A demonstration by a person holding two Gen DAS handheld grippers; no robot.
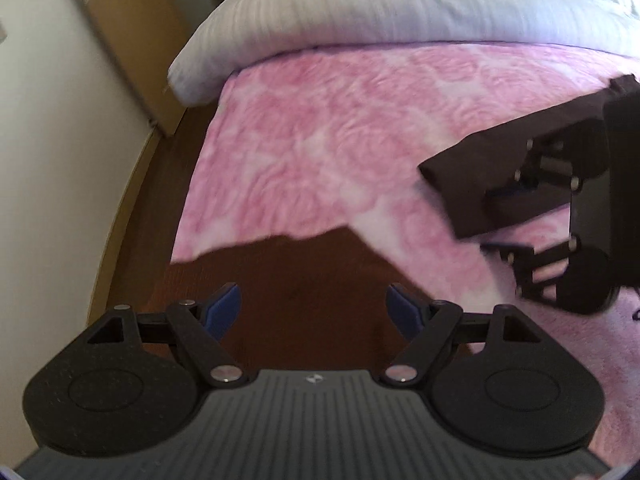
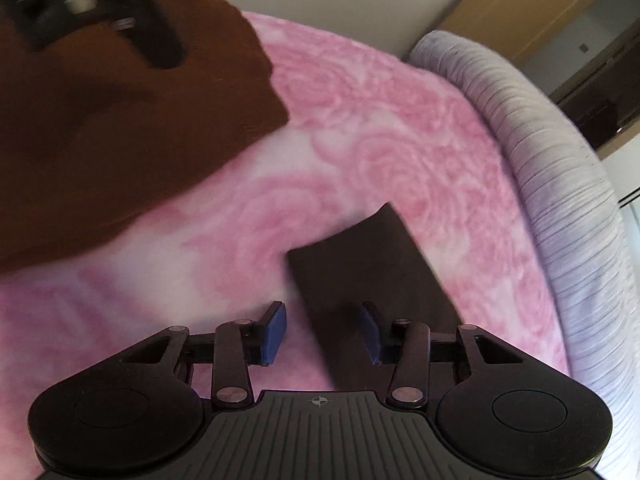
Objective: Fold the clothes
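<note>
A pink blanket (image 1: 340, 140) with a rose pattern is covering the bed, and a pale striped duvet (image 1: 360, 4) is lying rolled along its far edge. To the left, a white wall (image 1: 48, 160) and a wooden door (image 1: 132, 20) are standing beside a strip of wood floor.

The left gripper (image 1: 314, 314) is hovering over the near part of the bed with its blue pads (image 1: 224, 312) standing wide apart; nothing is sitting between them. Below it, the main body of a brown garment (image 1: 288, 272) is lying spread on the blanket, its upper edge running across under the fingers.

Further right, a dark sleeve-like strip of the same garment (image 1: 472, 172) is stretching out over the blanket, and the right gripper (image 1: 504, 220) is coming in from the right edge around it. In the right wrist view, this strip (image 2: 368, 264) is running between the right gripper's (image 2: 324, 332) fingers: the right pad (image 2: 370, 334) is lying over the cloth while the left pad (image 2: 274, 332) is showing pink blanket beside it, so the jaws are partly closed but not yet pinching. The frames are blurred, so exact contact is hard to tell.
</note>
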